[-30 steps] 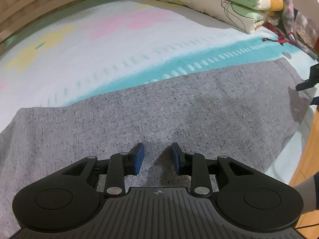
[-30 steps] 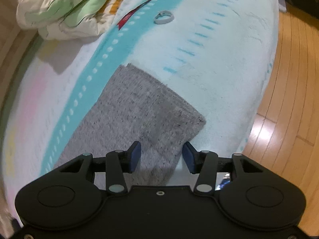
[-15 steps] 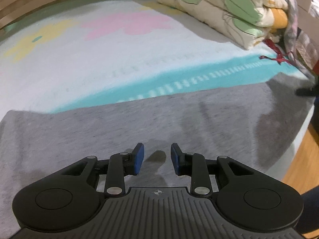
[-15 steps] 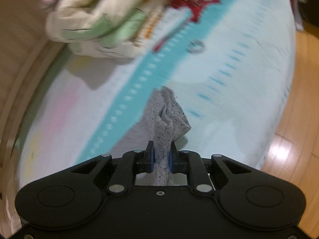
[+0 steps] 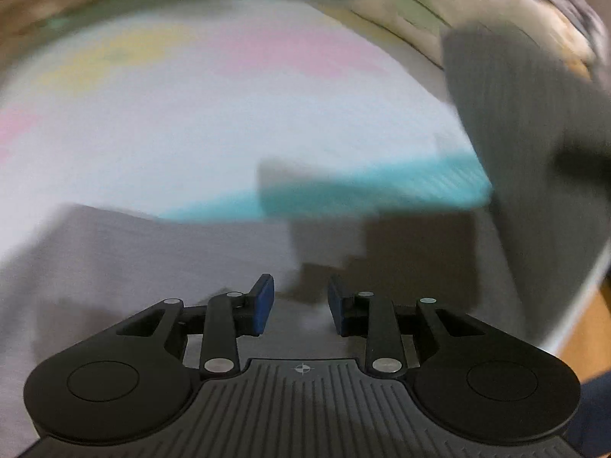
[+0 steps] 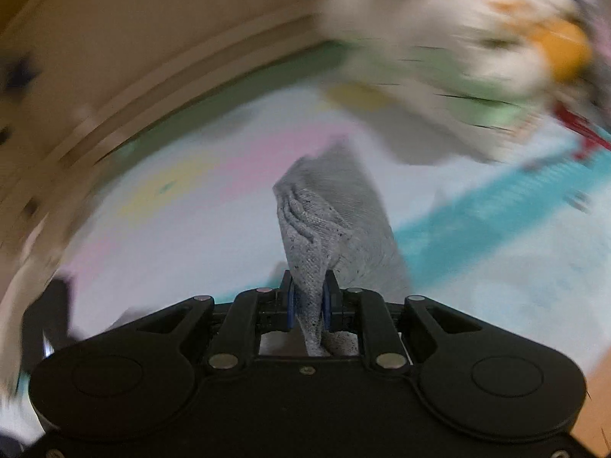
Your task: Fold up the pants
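The grey flecked pants (image 5: 133, 267) lie flat on the bed at the lower left of the blurred left wrist view. Their far end (image 5: 515, 133) is raised in the air at the right. My right gripper (image 6: 307, 301) is shut on that end; a bunched fold of grey cloth (image 6: 324, 210) stands up between its blue pads (image 6: 290, 305), above the sheet. My left gripper (image 5: 301, 305) hovers just over the flat part of the pants. It is open, with a clear gap between its blue pads (image 5: 263, 303) and nothing held.
The bed sheet (image 5: 191, 114) is pale with pink and yellow patches and a teal stripe (image 5: 362, 191). A bundled quilt (image 6: 458, 68) and red ribbon (image 6: 576, 126) lie at the far end. A wooden bed frame (image 6: 114, 57) runs behind. Wooden floor (image 5: 595, 324) shows at the right edge.
The right gripper closed on the pants' end, then lifted it off the sheet and swung it across the bed. The left gripper rose a little and stayed open.
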`<control>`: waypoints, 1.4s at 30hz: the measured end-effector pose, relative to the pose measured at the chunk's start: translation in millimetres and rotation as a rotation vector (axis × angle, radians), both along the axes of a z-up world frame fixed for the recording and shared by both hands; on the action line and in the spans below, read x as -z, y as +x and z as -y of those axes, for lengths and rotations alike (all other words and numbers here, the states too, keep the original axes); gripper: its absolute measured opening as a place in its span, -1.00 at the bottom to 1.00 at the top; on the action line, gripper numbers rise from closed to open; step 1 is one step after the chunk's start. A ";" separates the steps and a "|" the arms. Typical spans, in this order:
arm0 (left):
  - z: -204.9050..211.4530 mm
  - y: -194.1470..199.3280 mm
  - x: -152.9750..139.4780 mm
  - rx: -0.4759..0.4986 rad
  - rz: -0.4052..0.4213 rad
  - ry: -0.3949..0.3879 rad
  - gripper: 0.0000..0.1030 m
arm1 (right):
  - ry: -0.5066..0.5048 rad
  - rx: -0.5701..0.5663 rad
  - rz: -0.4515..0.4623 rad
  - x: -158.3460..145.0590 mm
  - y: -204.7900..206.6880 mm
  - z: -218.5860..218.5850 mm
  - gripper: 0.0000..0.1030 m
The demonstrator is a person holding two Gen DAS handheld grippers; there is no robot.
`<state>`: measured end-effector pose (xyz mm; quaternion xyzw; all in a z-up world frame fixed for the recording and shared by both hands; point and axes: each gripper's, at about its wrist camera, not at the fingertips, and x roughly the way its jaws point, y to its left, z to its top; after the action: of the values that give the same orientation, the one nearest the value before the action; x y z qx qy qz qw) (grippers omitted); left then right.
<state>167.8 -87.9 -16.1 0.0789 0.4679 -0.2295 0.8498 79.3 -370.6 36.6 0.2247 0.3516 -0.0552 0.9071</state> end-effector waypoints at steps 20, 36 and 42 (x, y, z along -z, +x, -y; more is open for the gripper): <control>-140.5 28.3 10.9 -0.231 -0.072 -0.099 -0.31 | -0.329 -0.502 -0.045 50.9 42.5 -191.5 0.43; -95.0 9.3 53.1 -0.074 -0.211 -0.057 0.19 | -0.277 -0.278 -0.303 110.1 56.6 -105.2 0.37; -92.1 5.6 56.3 -0.038 -0.222 -0.104 0.35 | -0.258 -0.292 -0.291 107.9 56.7 -103.0 0.40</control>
<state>173.4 4.1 -72.4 0.0001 0.5481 -0.2447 0.7998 136.0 -267.6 -71.3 0.0435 0.4976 0.0001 0.8663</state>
